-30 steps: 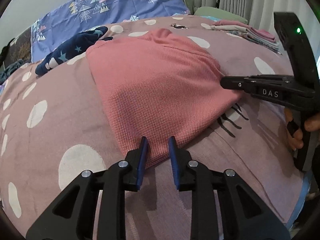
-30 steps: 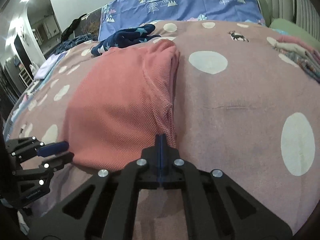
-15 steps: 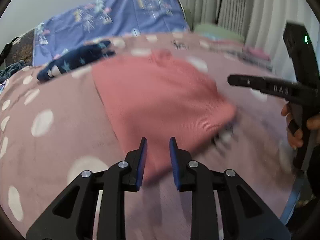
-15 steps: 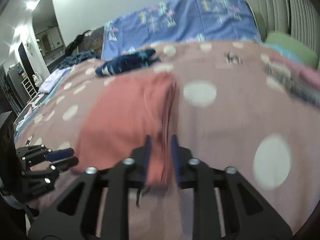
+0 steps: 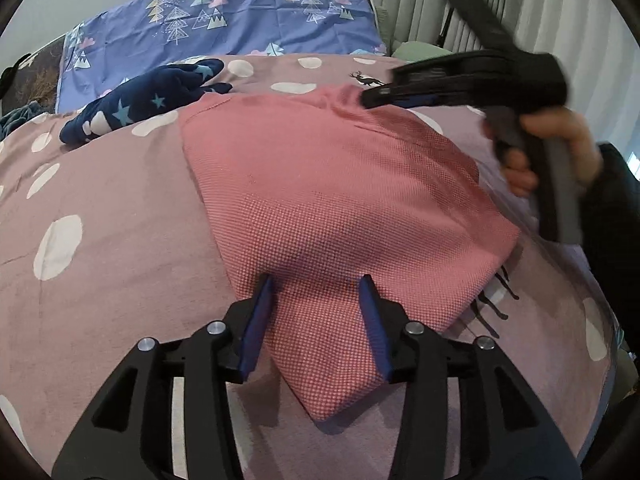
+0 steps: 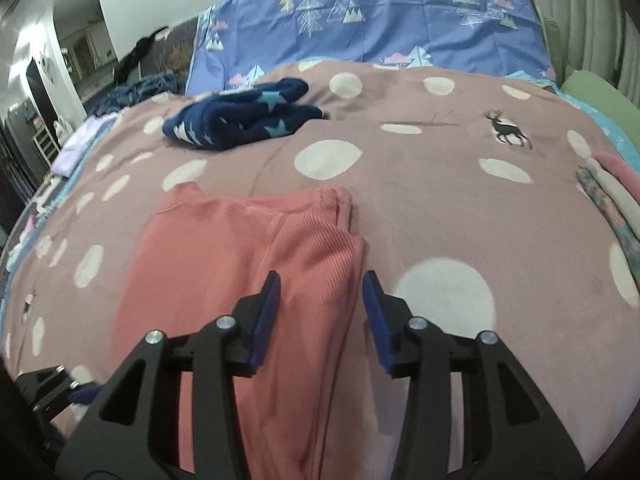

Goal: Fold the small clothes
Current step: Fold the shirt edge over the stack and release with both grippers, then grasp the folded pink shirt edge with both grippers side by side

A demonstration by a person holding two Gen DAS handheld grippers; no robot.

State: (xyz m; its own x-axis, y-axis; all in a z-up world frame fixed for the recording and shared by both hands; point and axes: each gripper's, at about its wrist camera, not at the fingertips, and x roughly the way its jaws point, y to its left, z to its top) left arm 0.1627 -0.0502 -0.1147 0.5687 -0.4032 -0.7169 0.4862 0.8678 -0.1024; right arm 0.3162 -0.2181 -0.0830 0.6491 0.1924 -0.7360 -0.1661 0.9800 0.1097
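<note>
A folded pink waffle-knit garment (image 5: 332,184) lies flat on the mauve spotted blanket (image 5: 100,216). My left gripper (image 5: 316,300) is open, its jaws wide over the garment's near corner. My right gripper (image 6: 320,294) is open above the garment's far right edge (image 6: 312,248). In the left wrist view the right gripper (image 5: 384,98) hovers over the garment's far end, held by a hand. In the right wrist view the left gripper (image 6: 60,388) shows at the lower left.
A crumpled navy star-print garment (image 6: 240,118) lies further back on the blanket. A stack of folded clothes (image 6: 612,196) sits at the right edge. A blue tree-print pillow (image 6: 380,28) stands behind. Curtains (image 5: 432,0) hang at the back right.
Both grippers opened wider. The right gripper let go of the garment's near right edge and moved up to its far end. The left gripper moved forward over the near corner.
</note>
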